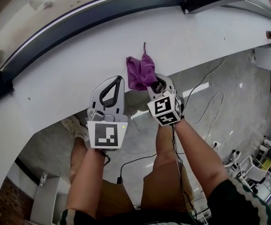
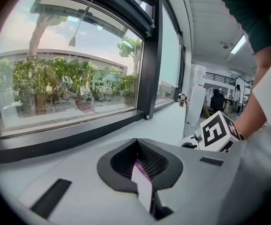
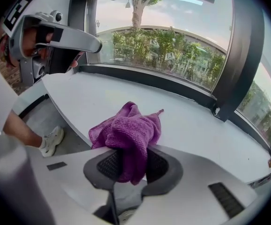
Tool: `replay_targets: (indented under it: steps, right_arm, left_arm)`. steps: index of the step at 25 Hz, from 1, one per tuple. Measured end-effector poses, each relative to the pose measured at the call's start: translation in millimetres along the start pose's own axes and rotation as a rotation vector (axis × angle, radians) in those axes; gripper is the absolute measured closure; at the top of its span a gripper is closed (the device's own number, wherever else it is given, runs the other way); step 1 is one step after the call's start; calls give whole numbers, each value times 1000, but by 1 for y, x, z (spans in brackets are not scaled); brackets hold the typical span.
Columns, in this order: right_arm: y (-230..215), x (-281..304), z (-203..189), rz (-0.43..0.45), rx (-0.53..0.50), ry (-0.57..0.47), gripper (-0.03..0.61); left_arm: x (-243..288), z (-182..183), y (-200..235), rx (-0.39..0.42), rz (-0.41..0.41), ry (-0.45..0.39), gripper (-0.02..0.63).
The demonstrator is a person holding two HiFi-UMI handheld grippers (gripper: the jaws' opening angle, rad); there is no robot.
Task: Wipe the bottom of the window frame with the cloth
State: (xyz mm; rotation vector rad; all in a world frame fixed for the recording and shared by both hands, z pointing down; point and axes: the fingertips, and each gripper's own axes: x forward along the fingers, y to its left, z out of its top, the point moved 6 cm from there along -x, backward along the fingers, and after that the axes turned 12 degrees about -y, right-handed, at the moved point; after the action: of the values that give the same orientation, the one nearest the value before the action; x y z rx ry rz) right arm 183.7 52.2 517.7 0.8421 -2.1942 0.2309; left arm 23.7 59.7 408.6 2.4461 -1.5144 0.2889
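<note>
R gripper (image 1: 157,85): jaws pinch purple cloth (image 1: 140,71), bunched over white sill (image 1: 65,88), apart from dark window frame (image 1: 74,22). L gripper (image 1: 116,81): jaws pressed together, empty, just beside.

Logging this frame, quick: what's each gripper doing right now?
Left gripper: jaws closed, nothing held.
Right gripper: jaws closed on the purple cloth.

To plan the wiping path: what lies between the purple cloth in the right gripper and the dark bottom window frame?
Only bare white sill; the right gripper view shows nothing between the purple cloth and the dark bottom window frame.
</note>
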Motion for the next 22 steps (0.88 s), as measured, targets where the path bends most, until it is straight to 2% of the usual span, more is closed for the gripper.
replay_targets:
  steps: [9,22]
  right_arm:
    - [15,5,6,-3,13,-2,476]
    - [46,16,24,84,-47,-5,476]
  left_arm:
    - [-25,-12,21,-42,43,18,604]
    - [-49,-26,44,-94,116,34,604]
